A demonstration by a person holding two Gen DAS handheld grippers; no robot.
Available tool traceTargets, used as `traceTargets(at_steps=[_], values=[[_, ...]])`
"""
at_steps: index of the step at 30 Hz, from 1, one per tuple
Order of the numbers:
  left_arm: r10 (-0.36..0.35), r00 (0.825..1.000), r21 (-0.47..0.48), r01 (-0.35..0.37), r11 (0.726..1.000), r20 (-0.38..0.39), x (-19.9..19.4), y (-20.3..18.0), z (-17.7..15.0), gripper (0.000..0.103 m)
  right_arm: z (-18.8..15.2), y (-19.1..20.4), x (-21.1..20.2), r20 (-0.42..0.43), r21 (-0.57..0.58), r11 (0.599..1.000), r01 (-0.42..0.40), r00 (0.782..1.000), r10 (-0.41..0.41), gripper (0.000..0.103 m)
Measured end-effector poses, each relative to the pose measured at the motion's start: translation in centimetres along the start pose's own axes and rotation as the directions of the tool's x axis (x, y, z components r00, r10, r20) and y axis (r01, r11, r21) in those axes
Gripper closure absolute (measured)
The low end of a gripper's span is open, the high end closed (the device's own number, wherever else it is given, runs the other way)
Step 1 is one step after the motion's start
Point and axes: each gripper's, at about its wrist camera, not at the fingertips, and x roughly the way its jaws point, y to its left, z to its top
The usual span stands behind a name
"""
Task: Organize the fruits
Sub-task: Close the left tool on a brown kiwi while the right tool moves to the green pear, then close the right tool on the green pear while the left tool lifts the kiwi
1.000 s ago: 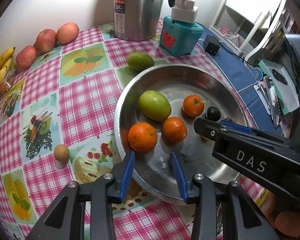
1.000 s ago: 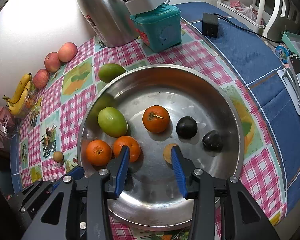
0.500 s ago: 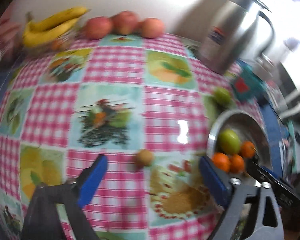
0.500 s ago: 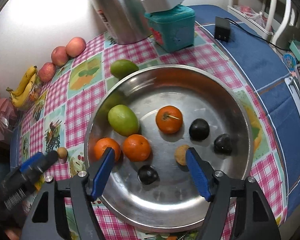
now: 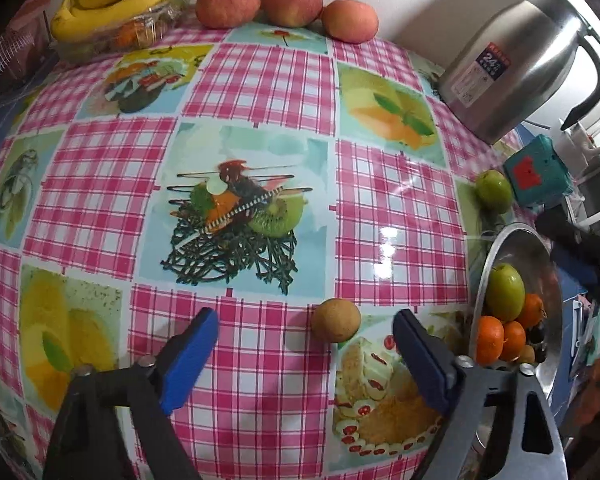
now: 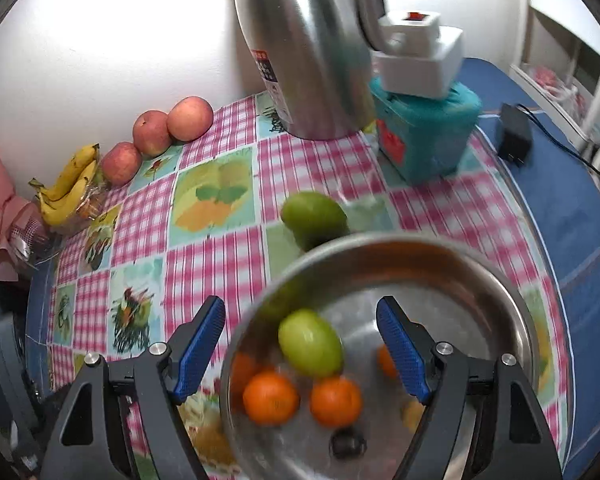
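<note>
Both held wide and empty — left gripper (image 5: 306, 350) has just narrowed slightly around the small brown fruit (image 5: 335, 320), right gripper (image 6: 300, 344) just widened.

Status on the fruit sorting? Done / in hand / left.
Done: the metal basin already holds oranges, a green fruit and small dark fruit.
In hand: nothing. The left claw has just been closing slightly around the small brown fruit, not gripping it; the right claw has just been opening, empty.
Left: the brown fruit and the green fruit on the cloth.

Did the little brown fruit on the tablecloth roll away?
No. The little brown fruit sits at the same cake picture beside the metal bowl.
</note>
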Motion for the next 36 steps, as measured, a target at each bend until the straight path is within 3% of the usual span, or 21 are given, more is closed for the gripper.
traceTargets(at_steps=[7,15,17,22,27,28,30,36], values=[[0.018,1.0,0.018,-0.018,1.0,-0.011,1.1,-0.6,0.5,0.032,3.5,0.5,3.9,-0.039,-0.095,0.992,0.078,0.996,-0.082,0.025],[0.007,1.0,0.081,-0.005,0.997,-0.023,2.0,-2.6,0.7,0.074,4.7,0.3,7.1,-0.073,-0.147,0.982,0.115,0.989,-0.127,0.039],[0.01,1.0,0.091,-0.007,0.996,-0.022,2.1,-2.8,0.7,0.074,4.9,0.1,7.3,-0.073,-0.148,0.983,0.11,0.99,-0.122,0.049],[-0.007,1.0,0.073,0.008,0.997,-0.013,1.8,-2.6,0.8,0.074,5.2,-0.1,7.3,-0.072,-0.126,0.988,0.093,0.992,-0.103,0.049],[-0.036,0.999,0.045,0.035,0.998,0.023,0.2,-1.8,1.0,0.074,5.0,-0.1,5.5,-0.044,-0.06,0.998,-0.004,0.999,0.002,0.051],[-0.045,0.998,0.039,0.044,0.998,0.034,-0.2,-1.7,1.1,0.074,4.9,0.1,4.9,-0.038,-0.058,0.998,-0.023,0.999,0.021,0.054],[-0.055,0.997,0.039,0.053,0.998,0.047,-1.0,-1.6,0.9,0.074,4.3,0.6,3.7,-0.023,-0.06,0.997,-0.054,0.998,0.053,0.076],[-0.094,0.994,0.035,0.092,0.995,0.063,-2.3,-1.5,0.4,0.074,2.9,1.8,1.4,-0.017,-0.069,0.997,-0.041,0.999,0.04,0.079]])
